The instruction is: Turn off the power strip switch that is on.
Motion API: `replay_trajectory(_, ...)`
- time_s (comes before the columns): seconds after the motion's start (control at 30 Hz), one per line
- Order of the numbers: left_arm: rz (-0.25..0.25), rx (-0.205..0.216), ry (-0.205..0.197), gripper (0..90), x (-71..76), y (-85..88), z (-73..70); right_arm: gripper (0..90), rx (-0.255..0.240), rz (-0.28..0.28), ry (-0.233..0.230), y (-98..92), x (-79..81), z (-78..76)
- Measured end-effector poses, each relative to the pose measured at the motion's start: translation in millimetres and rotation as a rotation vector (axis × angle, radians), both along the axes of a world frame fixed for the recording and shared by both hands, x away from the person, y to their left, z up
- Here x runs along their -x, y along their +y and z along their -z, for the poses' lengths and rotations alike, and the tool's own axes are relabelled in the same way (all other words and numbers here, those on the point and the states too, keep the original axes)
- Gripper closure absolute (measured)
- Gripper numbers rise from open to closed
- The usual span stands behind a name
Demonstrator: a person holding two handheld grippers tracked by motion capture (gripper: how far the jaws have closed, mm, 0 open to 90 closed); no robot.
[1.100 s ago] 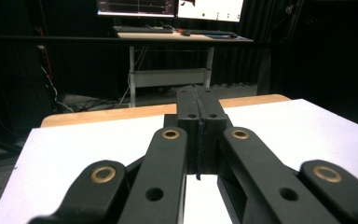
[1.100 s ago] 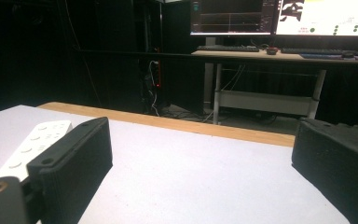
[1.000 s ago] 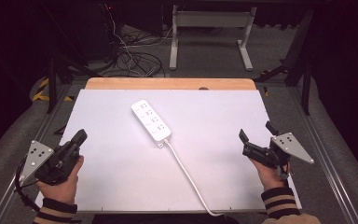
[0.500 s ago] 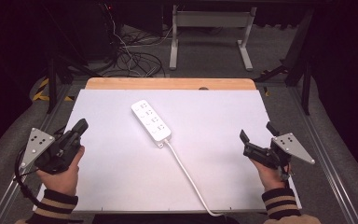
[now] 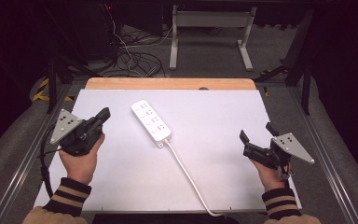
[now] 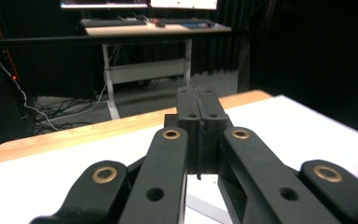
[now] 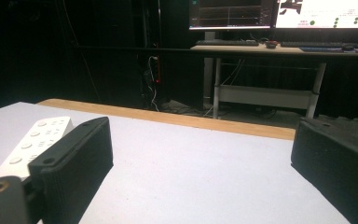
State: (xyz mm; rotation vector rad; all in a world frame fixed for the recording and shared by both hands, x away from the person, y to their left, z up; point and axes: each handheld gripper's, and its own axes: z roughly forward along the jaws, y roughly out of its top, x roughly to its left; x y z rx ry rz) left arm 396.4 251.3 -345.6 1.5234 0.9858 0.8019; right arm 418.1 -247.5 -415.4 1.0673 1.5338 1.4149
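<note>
A white power strip [image 5: 151, 120] lies at the middle of the white table top [image 5: 214, 112], its white cable [image 5: 186, 172] running to the near edge. My left gripper [image 5: 105, 113] is held above the table's left side, left of the strip, jaws pressed together with nothing between them [image 6: 198, 107]. At the right side my right gripper [image 5: 255, 132] stands open and empty; its wide-apart black pads [image 7: 77, 158] frame bare table, with the power strip [image 7: 32, 142] beyond the left one.
A wooden strip [image 5: 168, 84] edges the table's far side. Beyond it are tangled cables [image 5: 130, 60] on the floor and a desk frame [image 5: 209, 28]. Metal rails [image 5: 23, 158] run along both table sides. Monitors [image 7: 279, 14] glow on a far desk.
My left gripper has risen and moved forward and right, toward the power strip. The right gripper has barely shifted.
</note>
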Motion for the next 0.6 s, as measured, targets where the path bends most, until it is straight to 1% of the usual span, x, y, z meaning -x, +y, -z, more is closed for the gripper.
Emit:
replay_trajectory(0.03,0.006,-0.005,0.008,90.0,-2.2,-4.4,0.4,5.8,-0.001,0.0,0.0,-0.1,0.2,-0.1)
replay_trajectory(0.07,0.01,-0.002,0.018,90.0,-4.8,-8.4,0.9,5.8,-0.001,0.0,0.0,-0.1,0.2,-0.1)
replay_trajectory(0.1,0.024,-0.003,0.042,90.0,-11.1,-17.1,1.4,5.8,-0.005,-0.001,0.001,-0.2,0.5,-0.2)
replay_trajectory(0.13,0.028,-0.01,0.051,90.0,-14.5,-21.7,1.5,5.8,-0.005,0.0,0.0,-0.2,0.5,-0.2)
replay_trajectory(0.17,0.028,-0.01,0.051,90.0,-14.5,-21.7,1.5,5.8,-0.005,0.0,0.0,-0.2,0.5,-0.2)
replay_trajectory(0.2,0.037,-0.02,0.071,90.0,-21.7,-31.2,1.5,6.0,-0.001,-0.002,-0.002,-0.2,0.6,-0.3)
replay_trajectory(0.23,0.04,-0.028,0.077,90.0,-24.9,-36.2,1.5,6.1,-0.001,-0.004,-0.003,0.0,0.5,-0.3)
replay_trajectory(0.27,0.04,-0.028,0.077,90.0,-24.9,-36.2,1.5,6.1,-0.001,-0.007,-0.004,0.1,0.1,-0.2)
replay_trajectory(0.3,0.045,-0.036,0.081,90.0,-27.9,-41.5,1.4,6.1,0.0,-0.006,-0.001,0.2,0.0,-0.1)
replay_trajectory(0.33,0.056,-0.067,0.092,90.0,-34.2,-52.2,1.3,6.1,0.001,-0.006,0.0,0.4,-0.2,0.0)
replay_trajectory(0.4,0.071,-0.105,0.104,90.0,-40.4,-63.7,1.4,6.1,0.001,-0.009,0.001,0.4,-0.5,0.0)
replay_trajectory(0.43,0.077,-0.12,0.112,90.0,-44.0,-68.9,1.6,6.1,0.002,-0.01,-0.001,0.3,-0.6,-0.1)
replay_trajectory(0.47,0.089,-0.131,0.133,90.0,-48.1,-73.5,2.0,6.2,0.002,-0.011,-0.001,0.2,-0.6,-0.1)
replay_trajectory(0.5,0.089,-0.131,0.133,90.0,-48.1,-73.5,2.0,6.3,0.0,-0.01,0.001,0.2,-0.4,-0.2)
replay_trajectory(0.53,0.1,-0.15,0.155,90.0,-55.5,-82.7,4.7,6.3,-0.002,-0.01,0.002,0.3,-0.1,-0.2)
replay_trajectory(0.57,0.115,-0.169,0.183,90.0,-60.2,-87.0,6.7,6.3,-0.001,-0.012,0.0,0.1,-0.1,-0.3)
replay_trajectory(0.6,0.119,-0.196,0.211,90.0,-65.2,-91.2,10.0,6.4,0.0,-0.013,-0.001,0.2,0.0,-0.4)
